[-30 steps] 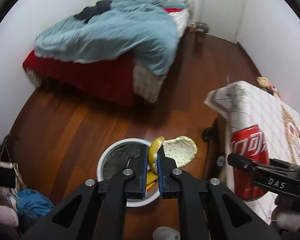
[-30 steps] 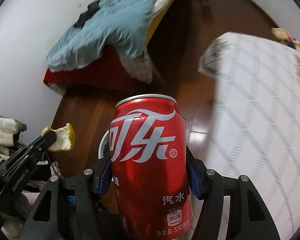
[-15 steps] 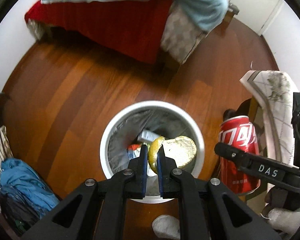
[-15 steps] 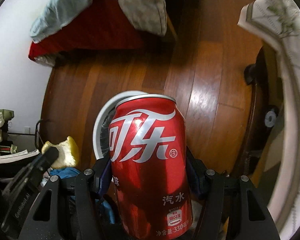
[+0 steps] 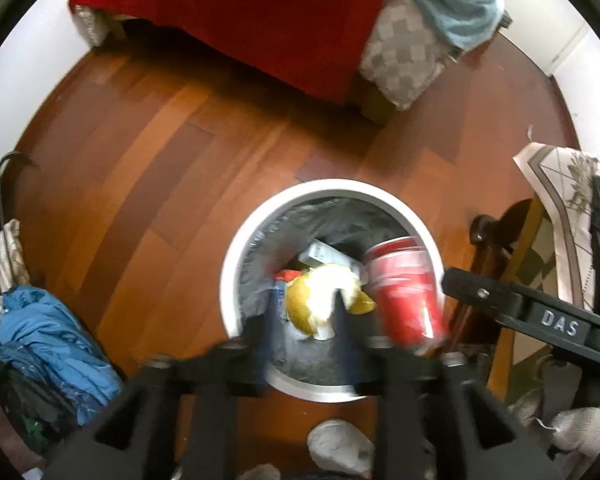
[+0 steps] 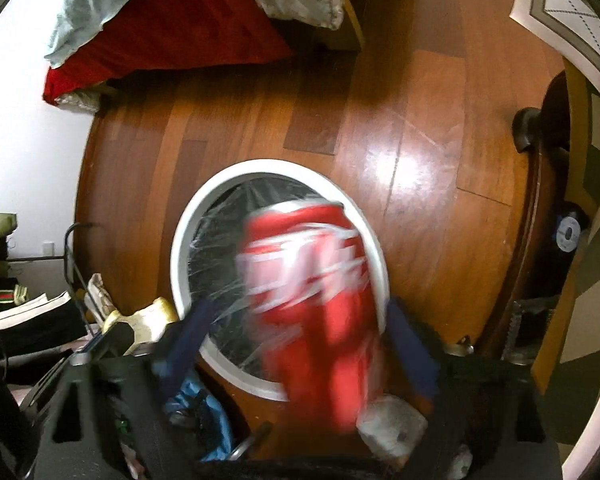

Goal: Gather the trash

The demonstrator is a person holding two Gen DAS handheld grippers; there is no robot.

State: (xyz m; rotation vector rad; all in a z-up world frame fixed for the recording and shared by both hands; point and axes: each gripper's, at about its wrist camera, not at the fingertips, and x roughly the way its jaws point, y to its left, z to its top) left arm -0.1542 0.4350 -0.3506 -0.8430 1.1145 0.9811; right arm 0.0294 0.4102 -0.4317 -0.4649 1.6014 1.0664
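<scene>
A white round trash bin [image 5: 236, 264] with a grey liner stands on the wooden floor; it also shows in the right wrist view [image 6: 180, 248]. My left gripper [image 5: 304, 312] is open above it, and the yellow fruit peel [image 5: 312, 296] is blurred between the spread fingers, loose over the bin. My right gripper [image 6: 300, 328] is open too. The red cola can [image 6: 316, 292] is blurred between its spread fingers, over the bin's right side; it also shows in the left wrist view [image 5: 404, 292]. Other trash [image 5: 324, 254] lies inside the bin.
A bed with red sheet [image 5: 260, 16] and light blue blanket stands beyond the bin. A table with patterned cloth [image 5: 560, 184] and a dark wooden chair [image 6: 540, 200] are on the right. Blue clothes [image 5: 52, 332] lie at the left. A white sock [image 5: 340, 444] is near the bin.
Both grippers have opened over the bin. The peel and the cola can have come loose from the fingers and blur as they move downward. Both views have tilted further down.
</scene>
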